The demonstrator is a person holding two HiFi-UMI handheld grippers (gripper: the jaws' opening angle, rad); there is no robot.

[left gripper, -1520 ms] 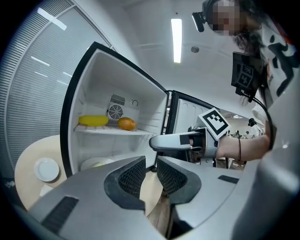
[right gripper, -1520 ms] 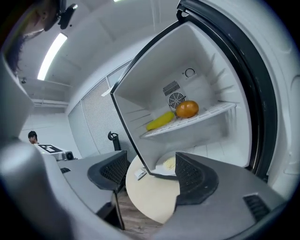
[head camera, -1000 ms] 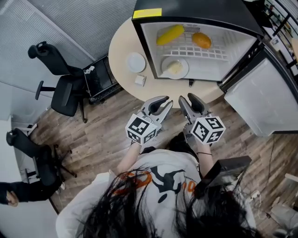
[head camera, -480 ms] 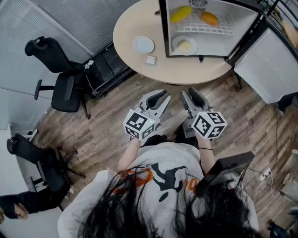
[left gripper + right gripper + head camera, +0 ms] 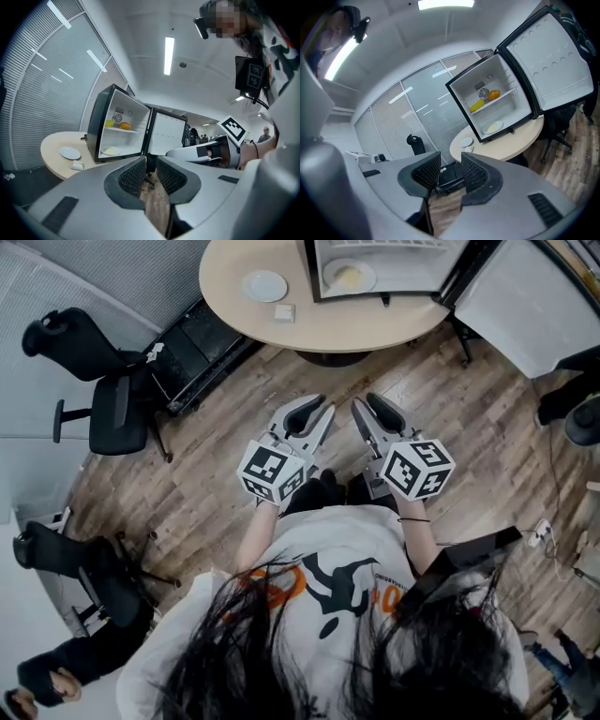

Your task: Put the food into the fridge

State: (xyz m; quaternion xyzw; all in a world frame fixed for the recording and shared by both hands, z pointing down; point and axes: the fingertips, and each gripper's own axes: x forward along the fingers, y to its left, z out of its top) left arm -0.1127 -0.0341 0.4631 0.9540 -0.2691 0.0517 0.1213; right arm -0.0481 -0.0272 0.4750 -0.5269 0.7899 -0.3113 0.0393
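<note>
Yellow food (image 5: 476,106) in fridge (image 5: 511,77), beyond right tool (image 5: 451,169)

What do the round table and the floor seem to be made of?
Round table: probably laminate or painted wood, matte beige, an even colour without grain. Floor: wood or wood-look planks; grain and seams show, but whether it is real or imitation is unclear.

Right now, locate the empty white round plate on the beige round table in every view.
Head view: empty white round plate at the top, left of centre, on the beige round table.
Left gripper view: plate at the left, below mid-height.
Right gripper view: plate just right of centre.
Shared landmark: small white box beside the plate.
</note>
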